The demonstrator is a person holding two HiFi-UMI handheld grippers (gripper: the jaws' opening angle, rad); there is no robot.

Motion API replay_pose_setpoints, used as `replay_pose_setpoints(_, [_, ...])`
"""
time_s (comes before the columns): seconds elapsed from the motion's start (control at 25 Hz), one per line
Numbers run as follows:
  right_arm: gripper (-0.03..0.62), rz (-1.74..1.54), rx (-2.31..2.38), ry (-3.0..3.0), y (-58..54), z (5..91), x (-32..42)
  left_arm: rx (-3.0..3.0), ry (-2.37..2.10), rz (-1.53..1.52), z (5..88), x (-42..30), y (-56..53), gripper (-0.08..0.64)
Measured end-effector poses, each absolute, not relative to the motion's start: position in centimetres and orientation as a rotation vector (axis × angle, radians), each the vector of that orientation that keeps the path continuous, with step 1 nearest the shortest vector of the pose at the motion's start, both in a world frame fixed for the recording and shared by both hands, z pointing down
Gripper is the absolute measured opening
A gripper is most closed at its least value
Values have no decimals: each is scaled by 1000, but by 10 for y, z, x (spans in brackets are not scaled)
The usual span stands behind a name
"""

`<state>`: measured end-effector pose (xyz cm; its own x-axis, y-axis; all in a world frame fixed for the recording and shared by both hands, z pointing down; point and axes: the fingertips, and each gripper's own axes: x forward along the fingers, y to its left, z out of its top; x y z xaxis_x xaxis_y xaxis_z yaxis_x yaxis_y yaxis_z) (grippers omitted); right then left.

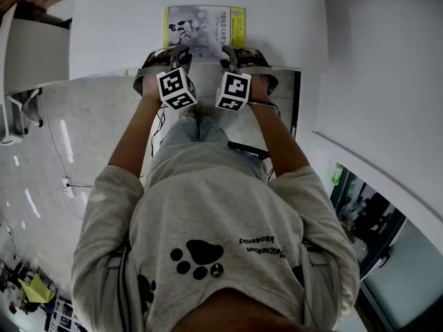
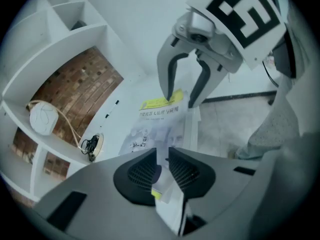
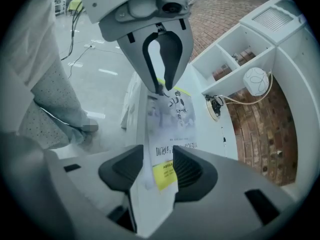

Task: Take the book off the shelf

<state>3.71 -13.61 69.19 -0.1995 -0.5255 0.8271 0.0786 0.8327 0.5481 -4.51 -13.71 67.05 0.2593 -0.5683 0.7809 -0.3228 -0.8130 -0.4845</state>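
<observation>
The book (image 1: 204, 28), grey and white cover with a yellow band, lies flat on the white shelf top (image 1: 118, 26) near its front edge. Both grippers reach it from that edge, side by side. My left gripper (image 2: 161, 166) is shut on the book's near edge (image 2: 157, 129); from the right gripper view its fingertips (image 3: 161, 90) pinch the cover almost together. My right gripper (image 3: 159, 169) straddles the yellow end of the book (image 3: 172, 119) with its jaws apart, and the left pad stands off the cover. From the left gripper view, the right gripper (image 2: 181, 100) stands spread over the book's edge.
White shelf compartments (image 2: 60, 19) stand against a brick wall (image 3: 270, 129). A round white device with a cord (image 2: 42, 119) rests in one bay, and a cable port (image 3: 215, 106) sits in the top. The grey floor (image 1: 90, 137) and the person's legs lie below the edge.
</observation>
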Motion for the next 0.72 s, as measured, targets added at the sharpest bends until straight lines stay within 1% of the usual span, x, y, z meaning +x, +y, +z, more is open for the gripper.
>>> replay_pose_setpoints(0.08, [196, -559, 367, -1716, -131, 687, 33, -2424, 948, -1488, 661, -44, -136, 13])
replay_pose_setpoints(0.24, [196, -549, 427, -1754, -130, 672, 30, -2557, 1075, -1416, 650, -45, -130, 11])
replay_pose_setpoints(0.36, [195, -567, 485, -1769, -128, 652, 28, -2693, 1231, -1297, 636, -45, -125, 10])
replay_pose_setpoints(0.56, [102, -657, 595, -1820, -120, 616, 18, -2790, 1425, -1111, 612, -50, -115, 9])
replay_pose_setpoints(0.72, [59, -680, 707, -1885, -111, 580, 13, -2826, 1558, -938, 585, -49, -107, 9])
